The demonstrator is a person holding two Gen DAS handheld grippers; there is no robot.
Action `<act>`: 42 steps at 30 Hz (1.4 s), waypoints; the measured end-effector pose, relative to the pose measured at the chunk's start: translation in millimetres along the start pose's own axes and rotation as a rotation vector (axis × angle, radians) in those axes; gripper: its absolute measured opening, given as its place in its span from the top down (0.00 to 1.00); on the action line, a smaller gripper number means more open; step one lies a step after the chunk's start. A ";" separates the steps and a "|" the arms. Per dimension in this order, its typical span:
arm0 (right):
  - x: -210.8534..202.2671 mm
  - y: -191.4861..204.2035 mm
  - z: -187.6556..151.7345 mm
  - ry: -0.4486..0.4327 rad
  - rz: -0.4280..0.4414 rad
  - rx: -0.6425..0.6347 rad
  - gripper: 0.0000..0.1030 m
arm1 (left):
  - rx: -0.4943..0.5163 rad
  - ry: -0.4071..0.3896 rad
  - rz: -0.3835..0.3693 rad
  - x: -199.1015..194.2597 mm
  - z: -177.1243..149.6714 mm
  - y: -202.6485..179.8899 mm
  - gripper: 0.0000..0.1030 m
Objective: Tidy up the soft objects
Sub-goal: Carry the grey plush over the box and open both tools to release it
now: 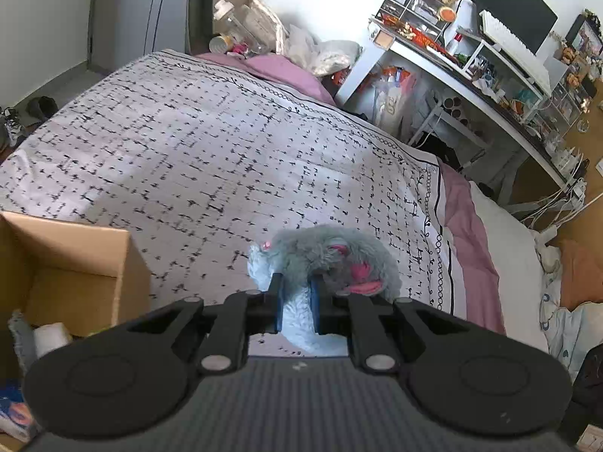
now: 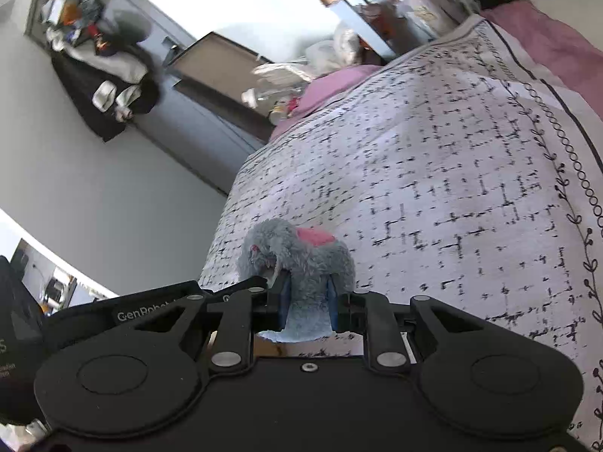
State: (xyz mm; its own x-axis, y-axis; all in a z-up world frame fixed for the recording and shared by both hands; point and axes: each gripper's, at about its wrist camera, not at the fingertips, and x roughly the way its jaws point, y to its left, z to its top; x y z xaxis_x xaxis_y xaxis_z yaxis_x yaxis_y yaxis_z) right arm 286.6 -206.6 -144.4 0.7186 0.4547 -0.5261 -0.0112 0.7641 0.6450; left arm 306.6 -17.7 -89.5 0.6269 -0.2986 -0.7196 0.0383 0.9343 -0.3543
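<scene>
A grey plush toy with pink ears and paws (image 1: 331,260) is held over the patterned bedspread (image 1: 196,143). My left gripper (image 1: 296,293) is shut on its pale blue lower part. In the right wrist view the same kind of grey plush (image 2: 297,256) sits between the blue pads of my right gripper (image 2: 307,297), which is shut on it. I cannot tell whether both grippers hold one toy or two. An open cardboard box (image 1: 75,263) stands at the left of the left wrist view, close to the left gripper.
A cluttered white desk (image 1: 471,71) with a monitor runs along the bed's right side. Bottles and bags (image 1: 241,26) sit at the bed's far end. A white roll (image 1: 52,335) lies in the box. A clothes pile (image 2: 101,67) lies across the room.
</scene>
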 end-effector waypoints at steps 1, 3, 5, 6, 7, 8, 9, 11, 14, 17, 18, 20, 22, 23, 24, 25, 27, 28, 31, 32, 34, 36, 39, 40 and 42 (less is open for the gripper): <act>-0.5 3.6 -1.3 -0.001 0.007 -0.007 0.80 | 0.000 -0.004 -0.002 -3.9 0.3 3.0 0.87; -1.0 10.7 -4.2 -0.003 0.016 -0.020 0.80 | -0.002 -0.013 -0.004 -11.9 0.2 9.1 0.87; -0.3 18.9 -7.3 0.000 0.022 -0.034 0.81 | -0.007 -0.023 -0.002 -21.0 0.7 15.9 0.87; -0.4 23.1 -9.3 0.002 0.026 -0.037 0.81 | -0.009 -0.027 -0.002 -24.7 0.8 18.5 0.87; 0.2 26.7 -10.3 0.004 0.032 -0.043 0.81 | -0.012 -0.033 -0.001 -28.9 1.2 22.1 0.87; 0.8 32.0 -11.9 0.007 0.039 -0.052 0.81 | -0.016 -0.038 0.001 -33.6 1.6 26.8 0.87; 1.5 35.4 -12.9 0.010 0.045 -0.057 0.81 | -0.020 -0.041 0.001 -37.2 1.5 30.7 0.87; 4.0 43.0 -14.9 0.020 0.062 -0.061 0.81 | -0.030 -0.049 0.001 -45.6 2.1 40.3 0.87; 7.3 56.6 -20.2 0.027 0.079 -0.081 0.81 | -0.038 -0.062 0.005 -55.8 3.6 53.4 0.87; 12.2 71.8 -28.3 0.039 0.088 -0.114 0.81 | -0.053 -0.075 0.012 -65.9 3.6 68.8 0.87; 13.3 76.3 -31.1 0.042 0.090 -0.124 0.81 | -0.059 -0.077 0.014 -68.5 3.4 73.7 0.88; 16.7 85.2 -36.8 0.052 0.096 -0.147 0.81 | -0.072 -0.080 0.020 -73.4 2.9 84.2 0.88; 20.5 92.4 -42.4 0.063 0.102 -0.163 0.81 | -0.084 -0.083 0.023 -78.6 1.7 95.8 0.88; 22.7 96.2 -45.1 0.068 0.102 -0.169 0.81 | -0.090 -0.084 0.026 -80.6 1.0 101.1 0.88; 24.9 99.7 -49.0 0.073 0.102 -0.177 0.81 | -0.095 -0.084 0.028 -82.2 0.4 105.1 0.88; 27.7 103.0 -52.1 0.079 0.102 -0.187 0.81 | -0.100 -0.085 0.031 -83.9 -0.4 109.9 0.88; 32.5 108.5 -56.9 0.089 0.101 -0.203 0.81 | -0.111 -0.086 0.036 -86.9 -1.9 119.8 0.88; 34.2 111.0 -60.0 0.093 0.100 -0.211 0.81 | -0.117 -0.086 0.036 -88.0 -2.0 124.0 0.89; 38.7 117.2 -65.1 0.101 0.094 -0.227 0.81 | -0.126 -0.088 0.038 -91.0 -1.6 134.9 0.90; 39.1 119.4 -66.2 0.100 0.094 -0.231 0.81 | -0.125 -0.091 0.039 -92.1 -1.4 137.8 0.91; 40.6 122.9 -67.2 0.096 0.101 -0.235 0.81 | -0.123 -0.089 0.035 -92.1 -0.6 142.7 1.00; 44.2 126.1 -67.7 0.094 0.107 -0.240 0.81 | -0.128 -0.084 0.031 -90.5 0.1 147.1 1.00; 53.4 127.7 -69.9 0.104 0.088 -0.248 0.81 | -0.141 -0.068 0.045 -85.0 0.1 155.5 1.00; 55.7 126.3 -70.5 0.114 0.082 -0.242 0.81 | -0.147 -0.062 0.050 -84.1 -0.3 158.7 1.00; 59.1 124.3 -71.3 0.135 0.067 -0.234 0.81 | -0.150 -0.053 0.057 -82.9 -0.1 162.9 1.00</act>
State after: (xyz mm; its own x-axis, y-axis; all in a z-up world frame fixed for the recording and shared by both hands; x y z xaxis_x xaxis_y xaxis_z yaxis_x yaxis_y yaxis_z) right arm 278.1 -52.1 -134.8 0.6123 0.5522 -0.5659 -0.2266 0.8083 0.5434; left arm 260.8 159.3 -87.6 0.6652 -0.2319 -0.7097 -0.1126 0.9085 -0.4024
